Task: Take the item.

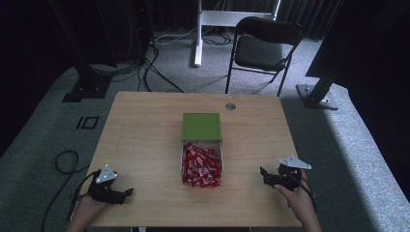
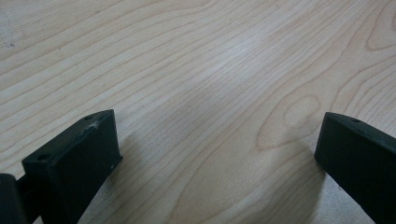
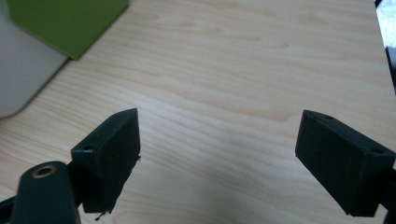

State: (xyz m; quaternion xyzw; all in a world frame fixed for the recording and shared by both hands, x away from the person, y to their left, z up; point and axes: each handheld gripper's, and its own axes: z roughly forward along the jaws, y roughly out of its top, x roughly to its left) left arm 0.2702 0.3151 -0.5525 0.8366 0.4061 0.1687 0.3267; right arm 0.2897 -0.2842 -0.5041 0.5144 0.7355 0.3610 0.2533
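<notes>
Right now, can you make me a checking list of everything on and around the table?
Surface: wooden table, bare around the middle.
Job's things: clear box full of red packets; green lid lying just behind it.
Clutter: nothing seen.
Grippers: left gripper and right gripper near the front edge, jaws wide apart, holding nothing.
Cables: a black cable loops on the floor at left.
Surroundings: black folding chair behind the table, grey carpet, dark curtains.
</notes>
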